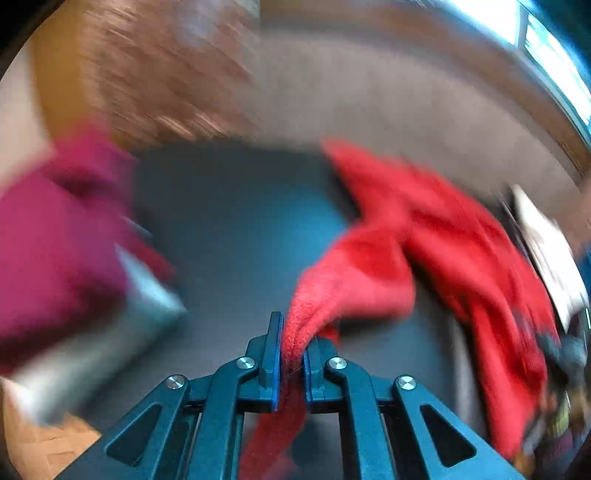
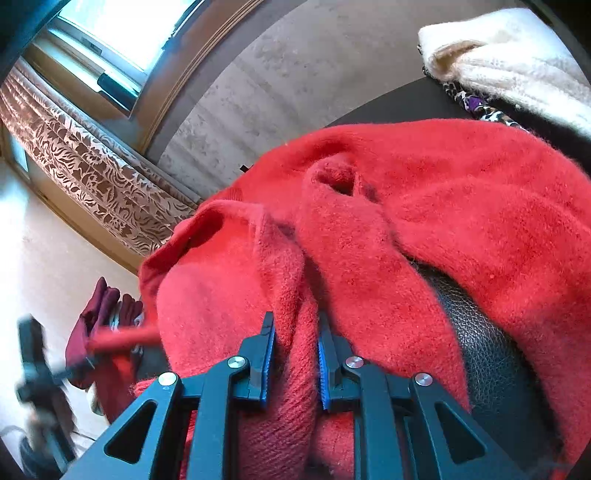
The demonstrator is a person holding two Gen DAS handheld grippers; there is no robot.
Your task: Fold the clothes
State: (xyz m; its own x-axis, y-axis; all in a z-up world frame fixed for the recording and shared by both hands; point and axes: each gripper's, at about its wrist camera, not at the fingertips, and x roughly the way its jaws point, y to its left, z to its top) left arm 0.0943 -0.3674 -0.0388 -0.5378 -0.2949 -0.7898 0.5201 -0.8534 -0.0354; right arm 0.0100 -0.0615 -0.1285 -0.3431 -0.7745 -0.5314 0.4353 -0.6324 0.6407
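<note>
Gripping: the left gripper (image 1: 291,347) had its blue-padded fingers (image 1: 274,354) pinched tight on a bunched fold of the red sweater (image 1: 424,236), with the cloth squeezed between the pads and trailing down under them.
Right grip: the right gripper (image 2: 295,354) held a thick rolled ridge of the same red sweater (image 2: 443,206) between narrowly parted fingers (image 2: 266,354), both pads pressing on the knit.
Sweater, left view: from the pinched fold it rose toward 1 o'clock and draped across the right half of the picture over a dark grey worktop (image 1: 229,229); the view was heavily blurred.
Sweater, right view: it filled the middle and right, heaped in soft folds, with an open cuff or tube-shaped fold at about 12 o'clock from the fingers.
Beneath the sweater: a patch of black grained leather-like surface (image 2: 480,332) showed at 3 o'clock from the right gripper.
Other clothes: a cream knitted garment (image 2: 517,62) lay at 1 o'clock, with a leopard-print piece (image 2: 476,105) just beside and partly under it.
Person: a magenta sleeve (image 1: 55,236) was smeared across 9 o'clock in the left view.
Far left of right view: dark red fabric (image 2: 99,314) and a blurred dark object (image 2: 33,362) at 8 o'clock; I could not tell what they were.
Background: a window (image 2: 122,29) at 11 o'clock and a brown patterned curtain (image 2: 85,173) below it.
</note>
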